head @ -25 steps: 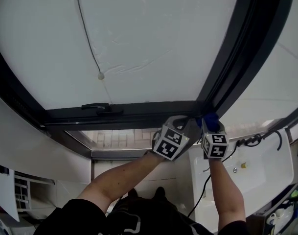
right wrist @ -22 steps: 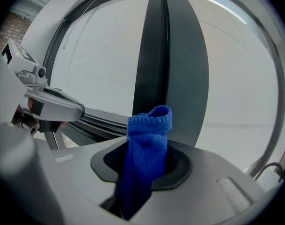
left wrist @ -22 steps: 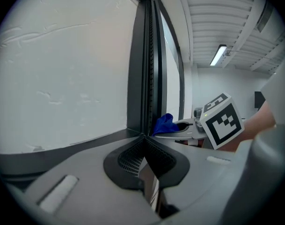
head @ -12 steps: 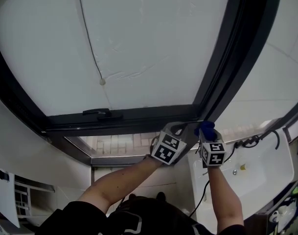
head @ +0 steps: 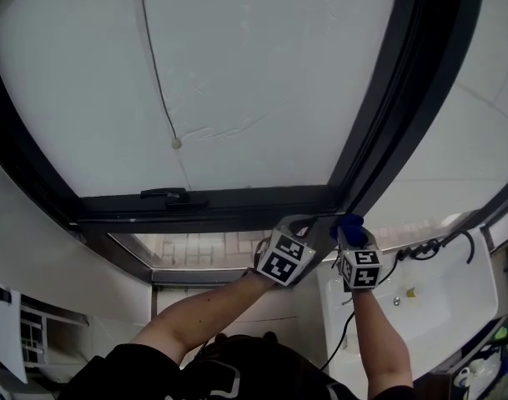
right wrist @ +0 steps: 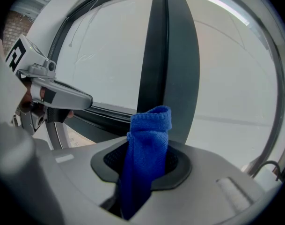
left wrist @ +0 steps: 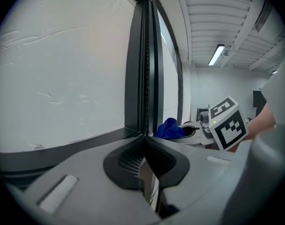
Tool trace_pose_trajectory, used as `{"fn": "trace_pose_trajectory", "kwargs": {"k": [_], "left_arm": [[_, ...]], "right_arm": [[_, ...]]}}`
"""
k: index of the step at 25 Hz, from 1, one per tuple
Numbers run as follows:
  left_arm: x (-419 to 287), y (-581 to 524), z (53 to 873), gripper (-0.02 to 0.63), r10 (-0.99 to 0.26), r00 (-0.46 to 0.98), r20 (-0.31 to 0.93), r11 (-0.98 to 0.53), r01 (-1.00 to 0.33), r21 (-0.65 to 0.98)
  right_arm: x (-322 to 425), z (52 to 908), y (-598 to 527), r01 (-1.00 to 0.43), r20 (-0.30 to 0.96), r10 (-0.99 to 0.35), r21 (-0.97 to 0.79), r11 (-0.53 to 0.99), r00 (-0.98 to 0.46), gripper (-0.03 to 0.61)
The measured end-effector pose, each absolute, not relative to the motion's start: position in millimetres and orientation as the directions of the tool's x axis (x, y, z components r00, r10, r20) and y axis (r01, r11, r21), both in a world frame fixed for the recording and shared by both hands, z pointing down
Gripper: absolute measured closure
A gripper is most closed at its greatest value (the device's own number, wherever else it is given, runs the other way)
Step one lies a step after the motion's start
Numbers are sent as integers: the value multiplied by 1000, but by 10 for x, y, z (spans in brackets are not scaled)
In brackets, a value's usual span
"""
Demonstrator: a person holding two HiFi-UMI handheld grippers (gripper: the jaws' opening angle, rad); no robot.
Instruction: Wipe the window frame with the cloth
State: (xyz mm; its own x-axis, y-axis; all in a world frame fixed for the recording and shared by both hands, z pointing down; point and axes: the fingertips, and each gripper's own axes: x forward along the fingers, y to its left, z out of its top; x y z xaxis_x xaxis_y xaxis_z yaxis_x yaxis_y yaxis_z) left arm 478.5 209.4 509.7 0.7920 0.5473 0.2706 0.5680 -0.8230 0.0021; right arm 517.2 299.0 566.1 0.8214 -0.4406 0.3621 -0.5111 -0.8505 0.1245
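- Right tongs point(right wrist: 147, 159) are pinching a blue cloth point(right wrist: 148, 149); a folded tuft stands up out of the dark ribbed pads, knitted and soft in texture.
- Left tongs point(left wrist: 144, 142) are pressed together, their ribbed pads meeting in a V with nothing between them.
- The cloth sits at the lower right inside corner of the window frame point(head: 237, 200), where the bottom rail meets the upright post; from the head view it looks to touch the frame, but contact is not certain.
- The frame is dark, smooth metal with grooved channels along the post; the pane point(head: 237, 73) is white and opaque, with faint wrinkles.
- A dark window handle point(head: 166, 195) lies flat on the bottom rail, well to the left of both tongs.
- A thin cord ending in a small bead point(head: 176, 143) hangs across the pane.
- Only the head view shows the white sink point(head: 441, 286) below right; what is in it is too small to tell.
- Only the left gripper view shows ceiling strip lights point(left wrist: 216, 54).
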Motion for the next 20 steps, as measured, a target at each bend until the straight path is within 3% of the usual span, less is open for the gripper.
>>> {"fn": "trace_pose_trajectory", "kwargs": {"k": [20], "left_arm": [[4806,1887,5273,623,458,835,305,-877,481,-1]], "right_arm": [[5345,5765,2644,-636,370,-564,102,-765,738,459]]}}
